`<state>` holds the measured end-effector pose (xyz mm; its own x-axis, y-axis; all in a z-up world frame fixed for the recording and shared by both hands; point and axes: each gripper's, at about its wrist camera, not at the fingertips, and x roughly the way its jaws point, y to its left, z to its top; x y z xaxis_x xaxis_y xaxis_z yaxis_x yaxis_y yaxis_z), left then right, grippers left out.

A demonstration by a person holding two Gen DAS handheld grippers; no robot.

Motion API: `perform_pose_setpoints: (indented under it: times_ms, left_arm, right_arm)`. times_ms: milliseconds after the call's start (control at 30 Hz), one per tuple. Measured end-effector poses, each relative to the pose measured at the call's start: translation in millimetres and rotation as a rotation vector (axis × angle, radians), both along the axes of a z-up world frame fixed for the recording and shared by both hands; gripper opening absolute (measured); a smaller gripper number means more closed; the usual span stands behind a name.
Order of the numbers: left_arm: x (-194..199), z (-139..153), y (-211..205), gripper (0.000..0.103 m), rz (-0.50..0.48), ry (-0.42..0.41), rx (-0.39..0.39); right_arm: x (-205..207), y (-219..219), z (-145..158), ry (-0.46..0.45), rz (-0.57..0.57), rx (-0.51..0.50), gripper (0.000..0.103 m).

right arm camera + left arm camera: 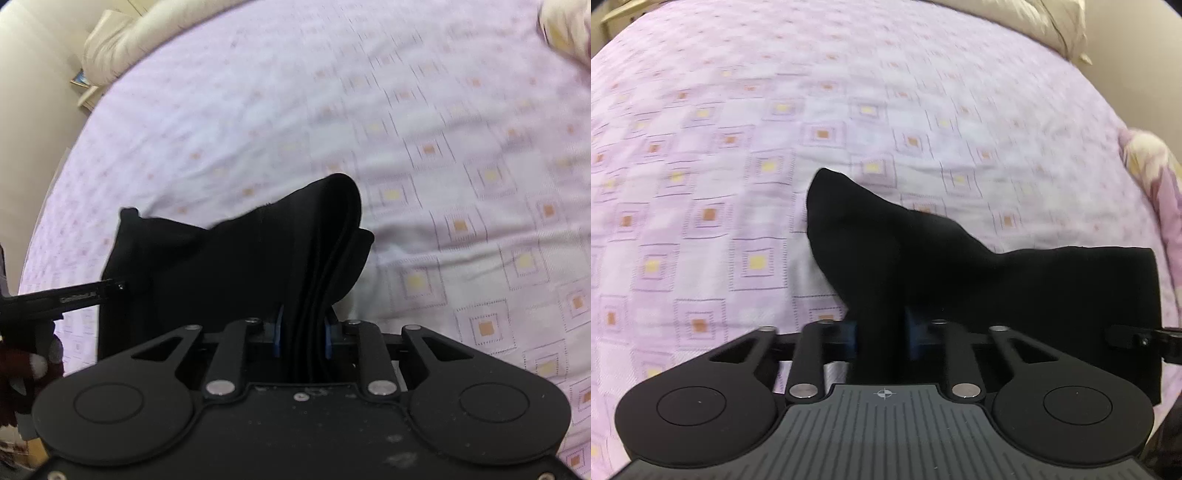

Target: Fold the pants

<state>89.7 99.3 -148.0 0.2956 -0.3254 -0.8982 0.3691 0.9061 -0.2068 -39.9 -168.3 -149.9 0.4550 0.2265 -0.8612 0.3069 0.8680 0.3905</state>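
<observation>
The black pants (pixel 923 251) hang lifted off the bed between both grippers. In the left wrist view my left gripper (pixel 881 332) is shut on a bunched black edge that rises in a peak ahead of the fingers, and the cloth stretches away to the right. In the right wrist view my right gripper (pixel 303 332) is shut on several stacked black layers of the pants (pixel 229 266), squeezed between its blue pads (pixel 277 334). The other gripper's black finger (pixel 74 295) shows at the left edge there, against the cloth's far end.
A lilac bedsheet (pixel 738 147) with small yellow and orange squares covers the bed under everything. A beige pillow (pixel 1045 22) lies at the far edge, and a floral pillow (pixel 1152 166) at the right. A cream cushion (pixel 122 48) sits far left in the right wrist view.
</observation>
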Motion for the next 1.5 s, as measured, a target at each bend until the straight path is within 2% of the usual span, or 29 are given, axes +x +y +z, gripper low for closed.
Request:
perform_pose_setpoints:
  times_ms: [67,233,400,533,733,800,833,867,933,967,1000,1067,1233,1333,1400,1500]
  left_arm:
    - [-5,11,4,0.015,0.010,-0.023,-0.005]
    - [-7,45,13,0.014,0.003,-0.148,0.020]
    - [36,75,41,0.014,0.064,-0.218,0.014]
    - [88,86,67,0.014,0.147,-0.226,0.001]
    - [140,73,90,0.015,0.200,-0.206,0.010]
    - [155,59,94,0.017,0.209,-0.176,0.024]
    - [159,49,96,0.022,0.213,-0.152,0.037]
    - [164,38,98,0.024,0.220,-0.127,0.052]
    - [174,16,99,0.025,0.256,-0.111,0.132]
    - [175,7,100,0.026,0.274,-0.113,0.178]
    - [176,-1,102,0.027,0.283,-0.110,0.186]
    - [176,-5,103,0.027,0.300,-0.125,0.173]
    - [170,-7,92,0.027,0.223,-0.206,0.252]
    - [167,5,87,0.026,0.218,-0.234,0.292]
    - [160,16,82,0.026,0.217,-0.280,0.305]
    - [136,36,77,0.026,0.196,-0.326,0.259]
  right_arm:
    - [0,8,17,-0.032,0.025,-0.023,0.021]
    - [19,29,54,-0.118,0.119,-0.065,0.021]
    - [74,43,72,-0.184,0.168,-0.055,0.021]
    - [138,58,75,-0.209,0.195,-0.027,0.021]
    - [215,78,59,-0.195,0.233,-0.017,0.021]
    - [230,79,47,-0.168,0.234,-0.021,0.021]
    - [243,78,39,-0.146,0.230,-0.025,0.021]
    - [250,76,28,-0.121,0.230,-0.040,0.021]
    - [267,77,6,-0.052,0.241,-0.103,0.024]
    - [274,76,-8,-0.006,0.253,-0.142,0.029]
    - [285,78,-18,0.016,0.259,-0.159,0.032]
    - [288,74,-31,0.023,0.268,-0.163,0.036]
    - [280,67,-37,-0.025,0.279,-0.157,0.045]
    - [278,61,-37,-0.019,0.232,-0.119,0.048]
    - [273,60,-25,-0.040,0.213,-0.140,0.051]
    - [250,61,9,-0.157,0.210,-0.208,0.055]
